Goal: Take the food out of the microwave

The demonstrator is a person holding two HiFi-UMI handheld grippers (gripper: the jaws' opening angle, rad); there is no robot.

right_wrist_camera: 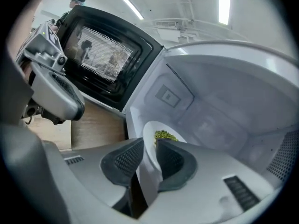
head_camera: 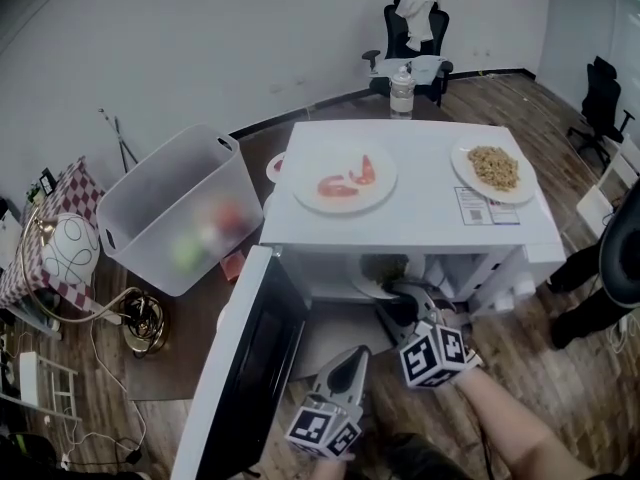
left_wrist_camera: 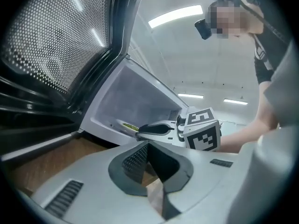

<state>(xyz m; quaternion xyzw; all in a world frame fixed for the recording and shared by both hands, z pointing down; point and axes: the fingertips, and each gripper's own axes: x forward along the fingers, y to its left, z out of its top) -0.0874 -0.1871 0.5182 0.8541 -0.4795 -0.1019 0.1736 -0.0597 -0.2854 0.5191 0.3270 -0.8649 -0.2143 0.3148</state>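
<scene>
The microwave (head_camera: pixel 420 226) stands with its door (head_camera: pixel 250 368) swung wide to the left. Inside, a white plate (right_wrist_camera: pixel 149 128) carries green food (right_wrist_camera: pixel 163 135); the head view shows this plate (head_camera: pixel 362 286) at the cavity mouth. My right gripper (right_wrist_camera: pixel 149 143) reaches into the cavity and is shut on the plate's near rim, one pad on each side. From the left gripper view the right gripper (left_wrist_camera: pixel 156 129) stretches toward the cavity. My left gripper (left_wrist_camera: pixel 148 146) hangs outside by the door, level, shut on nothing, also seen in the head view (head_camera: pixel 350 360).
On the microwave's top sit a plate of shrimp (head_camera: pixel 343 178), a plate of fried rice (head_camera: pixel 493 170) and a paper card (head_camera: pixel 486 206). A clear plastic bin (head_camera: pixel 180 208) stands left of the door. A bottle (head_camera: pixel 402 90) and office chairs are behind. A person's legs (head_camera: pixel 590 298) are at right.
</scene>
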